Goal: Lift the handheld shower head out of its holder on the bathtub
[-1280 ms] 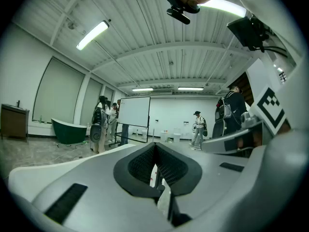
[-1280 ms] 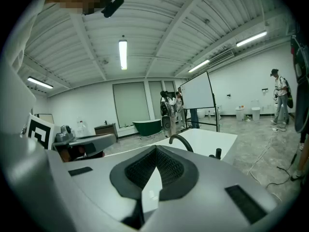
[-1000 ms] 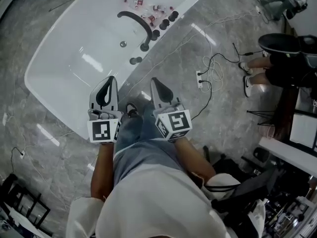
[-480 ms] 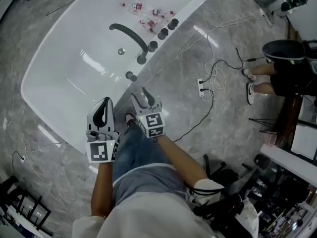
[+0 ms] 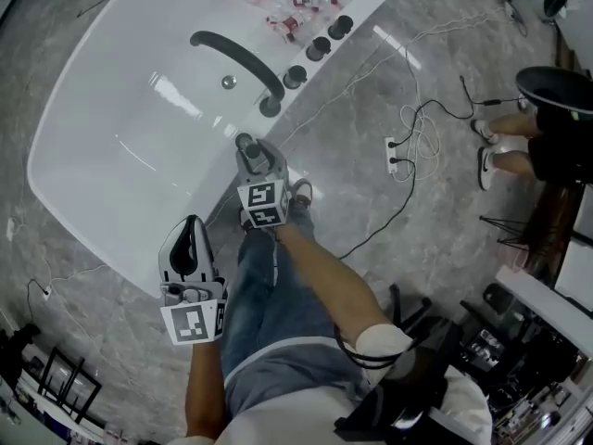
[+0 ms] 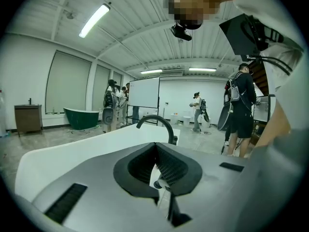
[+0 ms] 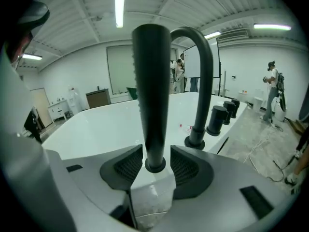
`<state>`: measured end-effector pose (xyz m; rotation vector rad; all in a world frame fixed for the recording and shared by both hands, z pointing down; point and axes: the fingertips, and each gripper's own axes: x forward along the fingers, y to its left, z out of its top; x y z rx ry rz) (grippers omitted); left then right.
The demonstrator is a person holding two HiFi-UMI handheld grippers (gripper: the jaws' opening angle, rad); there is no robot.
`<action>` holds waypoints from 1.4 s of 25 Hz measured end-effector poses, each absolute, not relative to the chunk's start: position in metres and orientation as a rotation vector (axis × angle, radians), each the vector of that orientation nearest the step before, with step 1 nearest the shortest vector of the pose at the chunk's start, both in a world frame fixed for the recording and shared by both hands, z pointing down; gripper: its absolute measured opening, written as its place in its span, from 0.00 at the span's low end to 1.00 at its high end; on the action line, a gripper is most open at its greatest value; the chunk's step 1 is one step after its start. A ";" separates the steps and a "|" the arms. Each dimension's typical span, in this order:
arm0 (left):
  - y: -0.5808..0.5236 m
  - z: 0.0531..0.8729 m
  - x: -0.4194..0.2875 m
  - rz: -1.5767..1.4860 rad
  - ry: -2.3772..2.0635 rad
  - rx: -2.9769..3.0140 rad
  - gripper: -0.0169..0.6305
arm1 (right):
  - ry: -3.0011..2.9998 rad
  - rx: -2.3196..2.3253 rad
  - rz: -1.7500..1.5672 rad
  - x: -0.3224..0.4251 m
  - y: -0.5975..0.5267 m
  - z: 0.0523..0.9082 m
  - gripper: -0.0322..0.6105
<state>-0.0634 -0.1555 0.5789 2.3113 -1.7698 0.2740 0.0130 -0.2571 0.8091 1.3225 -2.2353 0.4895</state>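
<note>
The black handheld shower head [image 7: 151,91] stands upright in its holder on the rim of the white bathtub [image 5: 111,128]. In the head view it shows as a small dark knob [image 5: 245,141]. My right gripper [image 5: 248,150] reaches down to the rim. Its jaws are opening with the wand's base between them [image 7: 155,154], and a thin gap shows on each side of the wand. My left gripper [image 5: 192,236] hangs lower, by the tub's near wall. Its pads [image 6: 171,166] meet with nothing between them.
A black arched faucet [image 5: 239,56] and round knobs [image 5: 320,44] stand further along the rim. Small bottles [image 5: 278,12] lie in the tub's far end. A power strip with cables [image 5: 397,151] lies on the grey floor at the right, near a seated person [image 5: 547,128].
Both grippers have dropped. The right one went forward to the tub rim and its jaws opened around the shower wand. The left one sank toward the tub's near side.
</note>
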 end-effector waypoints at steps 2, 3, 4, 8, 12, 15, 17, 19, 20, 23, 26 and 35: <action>-0.162 0.590 -0.064 0.265 -1.774 2.311 0.05 | -2.254 1.299 0.441 0.006 -0.267 0.814 0.31; -0.166 0.594 -0.064 0.261 -1.776 2.311 0.05 | -2.261 1.298 0.423 0.003 -0.270 0.816 0.28; -0.169 0.599 -0.065 0.257 -1.779 2.310 0.05 | -2.267 1.298 0.410 0.000 -0.272 0.817 0.26; -0.188 0.616 -0.067 0.254 -1.803 2.320 0.05 | -2.296 1.292 0.376 -0.012 -0.274 0.820 0.26; -0.214 0.660 -0.076 0.309 -1.841 2.279 0.05 | -2.320 1.294 0.354 -0.019 -0.272 0.829 0.26; -0.242 0.701 -0.084 0.341 -1.846 2.211 0.05 | -2.330 1.281 0.334 -0.019 -0.276 0.835 0.25; -0.257 0.728 -0.088 0.347 -1.842 2.159 0.05 | -2.330 1.273 0.329 -0.014 -0.277 0.838 0.25; -0.265 0.749 -0.092 0.322 -1.842 2.101 0.05 | -2.346 1.269 0.317 -0.010 -0.273 0.835 0.25; -0.266 0.755 -0.094 0.309 -1.841 2.083 0.05 | -2.364 1.263 0.297 -0.010 -0.271 0.829 0.25; -0.270 0.749 -0.098 0.304 -1.843 2.103 0.05 | -2.438 1.245 0.223 -0.014 -0.268 0.790 0.24; -0.268 0.709 -0.102 0.277 -1.856 2.132 0.05 | -2.519 1.258 0.234 -0.014 -0.261 0.727 0.24; -0.196 0.456 -0.097 0.077 -1.846 2.309 0.05 | -2.670 1.392 0.268 0.001 -0.183 0.429 0.24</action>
